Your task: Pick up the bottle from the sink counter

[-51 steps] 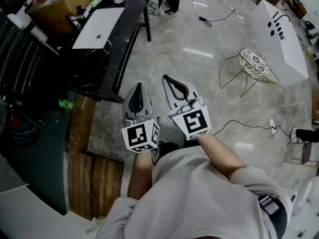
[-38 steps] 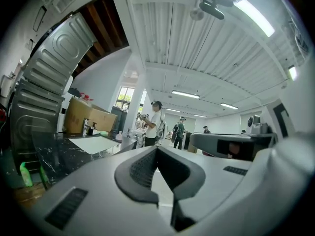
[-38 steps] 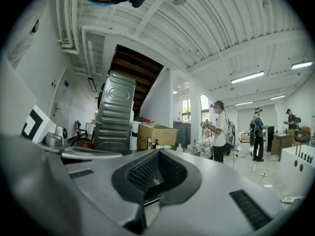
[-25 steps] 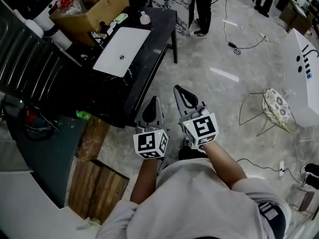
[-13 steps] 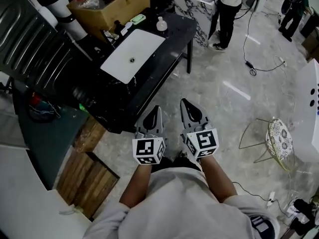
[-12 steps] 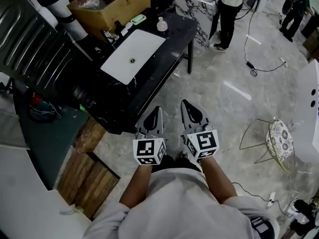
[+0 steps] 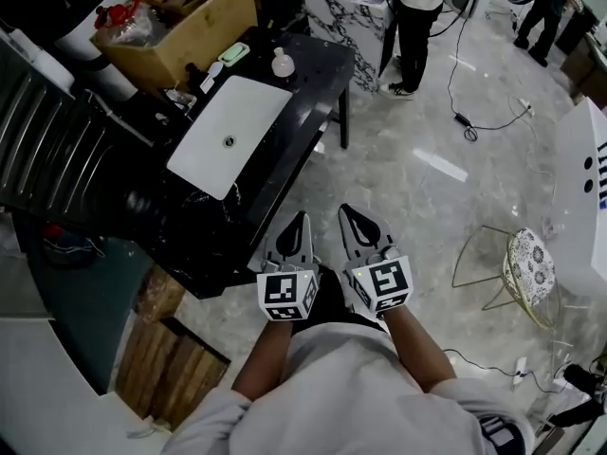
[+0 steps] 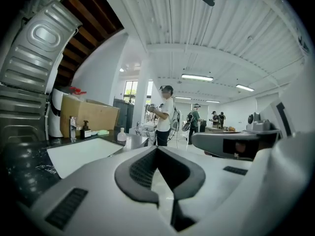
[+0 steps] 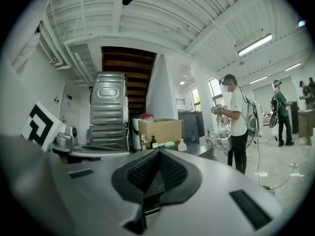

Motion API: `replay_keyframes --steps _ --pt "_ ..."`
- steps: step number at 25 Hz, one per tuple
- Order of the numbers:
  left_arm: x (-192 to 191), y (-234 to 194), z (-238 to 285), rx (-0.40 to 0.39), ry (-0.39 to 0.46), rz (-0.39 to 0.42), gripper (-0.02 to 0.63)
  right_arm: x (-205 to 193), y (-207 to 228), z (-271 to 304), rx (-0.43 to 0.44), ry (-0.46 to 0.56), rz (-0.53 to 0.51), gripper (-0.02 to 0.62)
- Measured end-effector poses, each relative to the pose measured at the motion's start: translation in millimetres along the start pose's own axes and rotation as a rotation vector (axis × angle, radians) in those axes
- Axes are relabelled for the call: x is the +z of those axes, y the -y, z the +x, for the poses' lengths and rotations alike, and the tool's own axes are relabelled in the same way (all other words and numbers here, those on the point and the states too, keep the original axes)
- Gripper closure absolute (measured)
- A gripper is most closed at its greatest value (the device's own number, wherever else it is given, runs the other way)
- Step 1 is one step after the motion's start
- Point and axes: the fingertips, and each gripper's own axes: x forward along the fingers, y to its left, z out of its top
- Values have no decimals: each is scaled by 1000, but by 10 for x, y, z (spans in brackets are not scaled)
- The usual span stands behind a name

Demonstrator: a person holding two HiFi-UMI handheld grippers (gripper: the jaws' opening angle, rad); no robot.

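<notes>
A small white bottle (image 7: 282, 63) stands on the far end of the black sink counter (image 7: 313, 112), beyond the white sink basin (image 7: 228, 136). It also shows in the left gripper view, bottle (image 8: 121, 134), and in the right gripper view, bottle (image 9: 181, 145), far ahead of the jaws. My left gripper (image 7: 296, 224) and right gripper (image 7: 353, 216) are held side by side over the floor, just off the counter's near corner. Both are shut with nothing in them, left gripper (image 8: 157, 149) and right gripper (image 9: 158, 151).
A cardboard box (image 7: 180, 22) and a brown pump bottle (image 8: 85, 130) stand at the back of the counter by the faucet (image 8: 73, 128). A person (image 7: 414, 8) stands beyond the counter's end. A wire chair (image 7: 526, 265) and floor cables lie to the right.
Both grippers have moved together toward the counter and a little lower, still side by side. Their jaws look the same.
</notes>
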Motion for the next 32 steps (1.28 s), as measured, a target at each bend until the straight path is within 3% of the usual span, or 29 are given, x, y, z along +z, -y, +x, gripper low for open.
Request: replay_keyframes --steps 11,19,27,32 --pt "73 -970 1158 -23 -71 -31 592 78 435 1620 16 -54 -25 586" --pt "65 -1860 1482 62 -115 -75 592 44 516 2742 72 -87 -73 586" --pt "6 -2380 1794 159 -141 -123 592 37 838 3553 102 -111 -84 586" --pt "-38 -2490 2230 198 -172 -154 592 -133 1127 4011 130 -152 -86 586"
